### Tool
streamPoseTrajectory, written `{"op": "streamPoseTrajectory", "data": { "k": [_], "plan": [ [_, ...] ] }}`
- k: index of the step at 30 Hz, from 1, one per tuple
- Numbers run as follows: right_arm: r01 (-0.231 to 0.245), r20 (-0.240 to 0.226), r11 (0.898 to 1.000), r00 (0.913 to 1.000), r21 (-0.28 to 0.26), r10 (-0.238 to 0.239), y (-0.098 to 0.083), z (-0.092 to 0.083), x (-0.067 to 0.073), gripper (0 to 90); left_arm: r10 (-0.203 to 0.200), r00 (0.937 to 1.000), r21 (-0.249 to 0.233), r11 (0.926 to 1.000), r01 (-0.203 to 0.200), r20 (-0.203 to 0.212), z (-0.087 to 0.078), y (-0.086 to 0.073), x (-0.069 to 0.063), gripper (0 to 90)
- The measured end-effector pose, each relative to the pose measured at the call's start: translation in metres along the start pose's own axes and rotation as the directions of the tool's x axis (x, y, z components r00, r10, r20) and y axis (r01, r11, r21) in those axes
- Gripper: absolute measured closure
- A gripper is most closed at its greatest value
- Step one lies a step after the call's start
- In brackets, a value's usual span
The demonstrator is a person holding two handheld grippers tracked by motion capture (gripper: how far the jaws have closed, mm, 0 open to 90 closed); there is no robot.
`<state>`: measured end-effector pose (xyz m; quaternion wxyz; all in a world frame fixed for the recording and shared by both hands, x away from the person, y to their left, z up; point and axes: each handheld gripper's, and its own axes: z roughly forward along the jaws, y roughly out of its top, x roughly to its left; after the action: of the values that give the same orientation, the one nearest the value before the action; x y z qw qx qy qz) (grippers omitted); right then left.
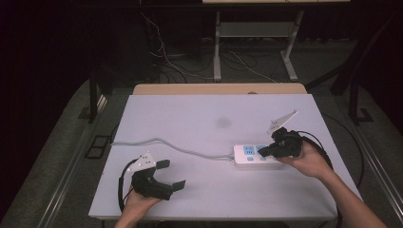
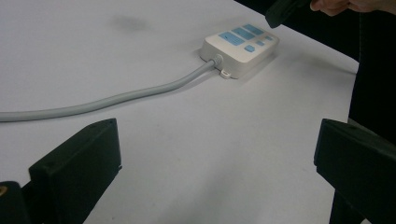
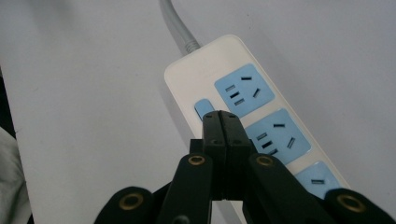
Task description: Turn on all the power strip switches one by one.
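Your right gripper (image 1: 264,150) has its fingers (image 3: 221,135) pressed together on nothing, tips hovering at the small blue switch (image 3: 202,108) of the power strip (image 1: 254,156). The strip lies on the white bench (image 1: 204,123), its grey cord (image 1: 166,144) running away to the strip's left. Your left gripper (image 1: 170,175) rests well left of the strip, fingers (image 2: 79,163) spread wide and empty. Bare bench lies between them.

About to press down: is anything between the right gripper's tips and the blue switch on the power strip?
Nothing visible. The right gripper, jaws shut, points at the blue switch on the power strip.
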<state>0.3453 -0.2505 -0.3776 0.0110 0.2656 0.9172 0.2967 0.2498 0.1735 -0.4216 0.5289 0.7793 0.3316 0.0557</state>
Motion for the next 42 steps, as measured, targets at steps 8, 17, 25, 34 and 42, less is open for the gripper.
{"op": "streamPoseTrajectory", "data": {
  "k": [8,17,25,34,42],
  "plan": [
    [0.029,-0.013,0.999,0.9995,0.018,-0.028,0.009,0.005,0.004,90.0,0.001,1.0,0.001,1.0,-0.001,-0.001,0.0,0.0,0.0,0.0],
    [0.048,-0.024,0.998,0.9986,0.033,-0.047,0.017,0.017,0.008,90.0,-0.002,1.0,-0.001,1.0,0.002,-0.002,0.0,0.0,0.0,0.0],
    [0.043,-0.027,0.998,0.9988,0.037,-0.042,0.019,0.025,0.006,90.0,-0.001,1.0,-0.002,1.0,0.001,-0.005,-0.001,0.0,0.0,0.0],
    [0.035,-0.03,0.998,0.999,0.047,-0.034,0.019,0.036,0.003,90.0,-0.001,1.0,-0.007,1.0,0.001,-0.005,-0.002,0.0,0.0,0.0],
    [0.017,-0.034,0.998,0.9993,0.055,-0.015,0.018,0.042,-0.002,90.0,-0.001,1.0,-0.011,0.9999,0.001,-0.007,-0.003,0.0,0.001,0.0]
  ]
}}
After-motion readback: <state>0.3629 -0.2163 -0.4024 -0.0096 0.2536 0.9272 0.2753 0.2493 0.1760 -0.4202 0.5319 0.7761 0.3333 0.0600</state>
